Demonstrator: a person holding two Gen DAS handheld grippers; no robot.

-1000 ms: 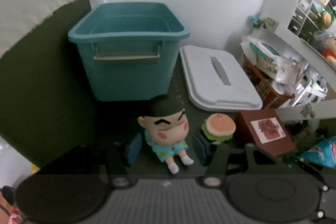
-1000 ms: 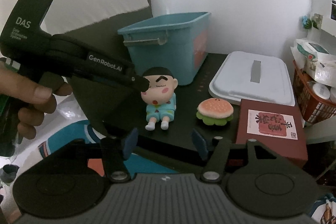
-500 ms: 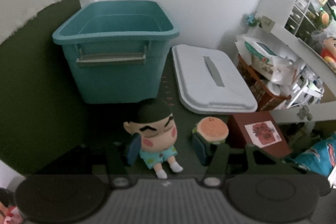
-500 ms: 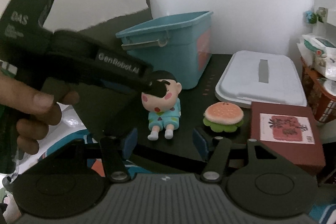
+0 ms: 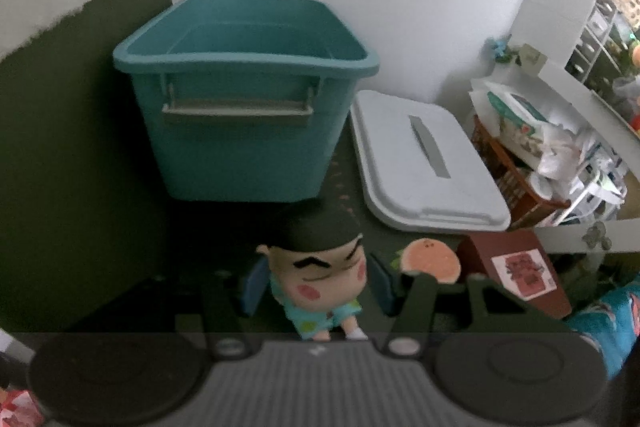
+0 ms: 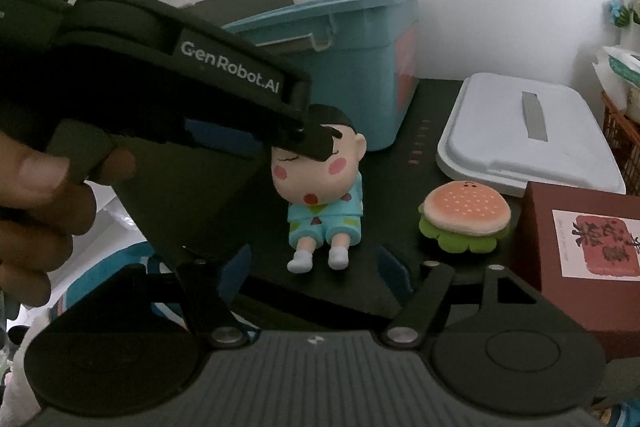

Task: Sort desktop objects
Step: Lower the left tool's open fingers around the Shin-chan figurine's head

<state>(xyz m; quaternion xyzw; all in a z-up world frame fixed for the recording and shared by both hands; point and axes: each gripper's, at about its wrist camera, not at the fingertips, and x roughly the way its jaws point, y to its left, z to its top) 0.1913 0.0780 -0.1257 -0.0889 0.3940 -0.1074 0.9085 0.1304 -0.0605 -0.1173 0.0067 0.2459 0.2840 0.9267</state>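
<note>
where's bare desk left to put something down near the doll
Bare dark desk lies between the teal bin and white lid, and left of the doll. It is crowded rightward: burger toy, then brown box.

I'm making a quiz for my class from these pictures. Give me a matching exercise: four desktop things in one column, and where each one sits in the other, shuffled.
Things:
1. cartoon boy figurine
2. teal plastic bin
3. white flat lid
4. plush hamburger toy

Places:
A. lying flat beside the bin
B. between the figurine and the brown box
C. between the left tongs' fingers
D. standing behind the figurine

Pairs: 1-C, 2-D, 3-A, 4-B
</note>
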